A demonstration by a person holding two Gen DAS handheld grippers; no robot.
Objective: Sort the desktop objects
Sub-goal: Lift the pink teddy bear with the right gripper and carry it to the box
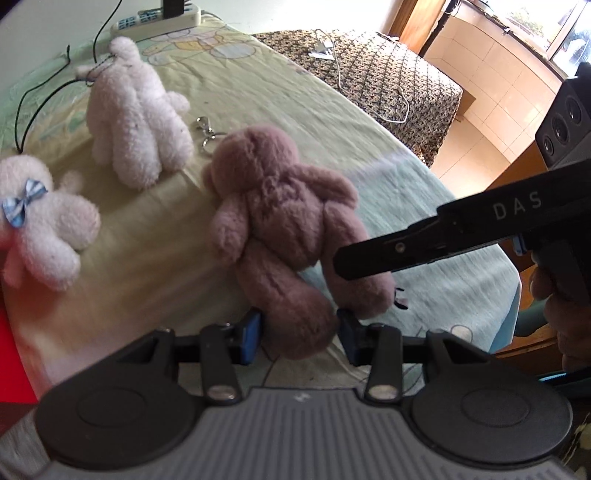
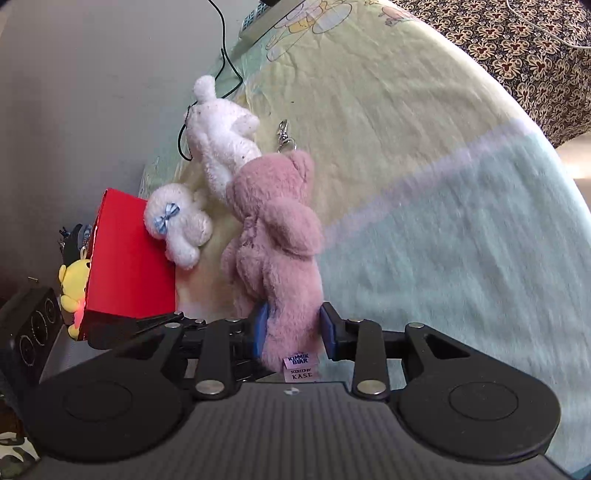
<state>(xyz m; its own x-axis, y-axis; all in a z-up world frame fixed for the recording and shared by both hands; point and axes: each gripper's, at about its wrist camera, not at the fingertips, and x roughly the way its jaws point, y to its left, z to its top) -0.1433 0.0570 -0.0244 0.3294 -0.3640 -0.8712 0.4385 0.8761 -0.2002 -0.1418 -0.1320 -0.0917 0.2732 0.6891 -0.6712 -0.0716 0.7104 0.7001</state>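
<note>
A pink plush bear (image 1: 280,206) lies face down on the pale yellow-green cloth (image 1: 258,92), its metal key clasp (image 1: 206,133) by its head. My left gripper (image 1: 299,334) is shut on one of its legs, blue pads on either side. In the right wrist view my right gripper (image 2: 293,328) is shut on the bear's (image 2: 277,236) other leg, just above the sewn label. From the left wrist view the right gripper (image 1: 345,264) reaches in side-on from the right. A white plush rabbit (image 1: 136,114) and a small white bear with a blue bow (image 1: 44,221) lie to the left.
A red box (image 2: 129,258) stands at the cloth's left edge, with a yellow plush toy (image 2: 74,284) behind it. A white power strip (image 1: 159,18) and black cable (image 1: 33,99) lie at the back. A patterned surface (image 1: 388,74) with a white cable is beyond the table edge.
</note>
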